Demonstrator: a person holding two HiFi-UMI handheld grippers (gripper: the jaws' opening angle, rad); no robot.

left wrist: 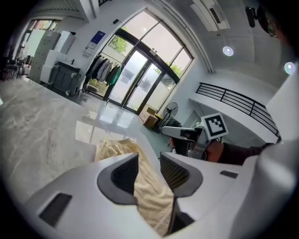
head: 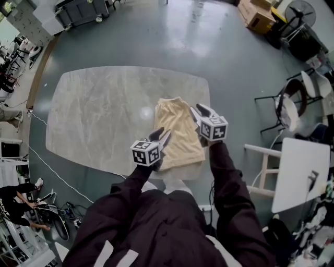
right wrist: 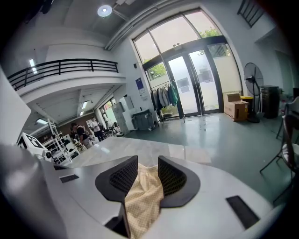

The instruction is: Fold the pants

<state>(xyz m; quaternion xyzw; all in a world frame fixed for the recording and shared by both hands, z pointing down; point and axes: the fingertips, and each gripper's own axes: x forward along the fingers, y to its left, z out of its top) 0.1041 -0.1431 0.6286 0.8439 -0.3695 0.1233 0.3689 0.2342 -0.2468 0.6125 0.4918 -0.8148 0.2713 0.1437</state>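
Note:
The cream pants [head: 180, 130] lie folded into a narrow strip on the marble table [head: 104, 114], close to its near right edge. My left gripper [head: 163, 134] hovers over the strip's near left corner. Its jaws stand apart, and the cloth [left wrist: 114, 148] shows through the gap of the left gripper [left wrist: 149, 156] without being pinched. My right gripper [head: 201, 109] hangs over the strip's right edge, also open. In the right gripper view, the cloth [right wrist: 145, 186] appears between the spread pads of the right gripper [right wrist: 148, 163]. The right gripper's marker cube [left wrist: 215, 125] shows in the left gripper view.
The table's left and far parts are bare marble. A white side table [head: 300, 172] and chairs [head: 292, 104] stand to the right. Cardboard boxes [head: 255, 15] sit at the far right. Cables and people are on the floor at the left edge.

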